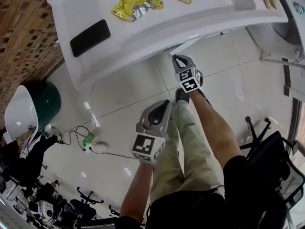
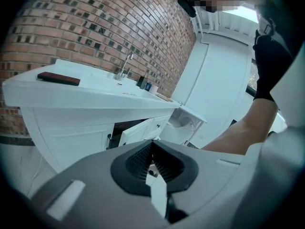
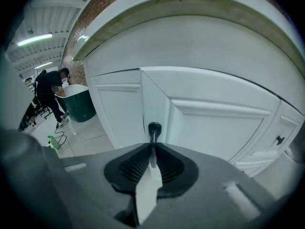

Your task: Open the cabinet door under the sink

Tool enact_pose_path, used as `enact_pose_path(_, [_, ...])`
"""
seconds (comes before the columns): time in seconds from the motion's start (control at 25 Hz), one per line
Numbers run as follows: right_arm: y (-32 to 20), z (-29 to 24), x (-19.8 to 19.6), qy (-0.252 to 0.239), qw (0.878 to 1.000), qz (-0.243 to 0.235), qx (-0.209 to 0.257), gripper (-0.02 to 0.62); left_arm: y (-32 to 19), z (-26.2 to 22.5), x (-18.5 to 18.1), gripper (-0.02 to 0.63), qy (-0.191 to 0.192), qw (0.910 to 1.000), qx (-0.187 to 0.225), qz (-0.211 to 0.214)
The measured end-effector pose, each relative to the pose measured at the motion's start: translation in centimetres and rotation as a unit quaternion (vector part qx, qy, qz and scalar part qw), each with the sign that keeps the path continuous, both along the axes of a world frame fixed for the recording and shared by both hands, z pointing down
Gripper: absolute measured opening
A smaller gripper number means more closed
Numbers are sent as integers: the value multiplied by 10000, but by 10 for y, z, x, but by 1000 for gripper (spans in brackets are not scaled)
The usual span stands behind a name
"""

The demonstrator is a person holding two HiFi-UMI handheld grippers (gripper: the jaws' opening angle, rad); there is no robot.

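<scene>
The white sink cabinet (image 3: 200,46) fills the right gripper view, under the curved countertop (image 1: 157,23). My right gripper (image 3: 152,146) is shut on the slim black handle (image 3: 154,129) of the cabinet door (image 3: 214,123). That door's left edge stands a little out from the neighbouring panel. From the left gripper view the door (image 2: 137,130) hangs ajar, with a dark gap behind it. My left gripper (image 2: 152,144) is shut on nothing and stays back from the cabinet. In the head view it (image 1: 163,105) hovers over the floor, nearer me than the right gripper (image 1: 177,58).
A black phone (image 1: 90,37) and yellow snack packets (image 1: 136,3) lie on the counter by the faucet (image 2: 125,66). A green tub (image 1: 44,101), a floor cable with a green bottle (image 1: 89,140), and an office chair (image 1: 274,151) flank me. A person (image 3: 50,92) stands far left.
</scene>
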State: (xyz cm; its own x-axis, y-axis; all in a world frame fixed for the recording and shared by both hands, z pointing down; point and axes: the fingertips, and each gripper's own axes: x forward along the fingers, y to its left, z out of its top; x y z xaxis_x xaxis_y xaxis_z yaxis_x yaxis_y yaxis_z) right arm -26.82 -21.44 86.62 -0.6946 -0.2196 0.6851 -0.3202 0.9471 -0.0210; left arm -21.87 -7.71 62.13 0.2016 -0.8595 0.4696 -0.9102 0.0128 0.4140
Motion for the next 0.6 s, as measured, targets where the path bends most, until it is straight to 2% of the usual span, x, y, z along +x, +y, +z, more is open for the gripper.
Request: enact_pose_path(0.6, [22, -3, 66, -51, 9999, -146, 9, 29, -1, -5, 65, 15, -58, 9957, -27, 919])
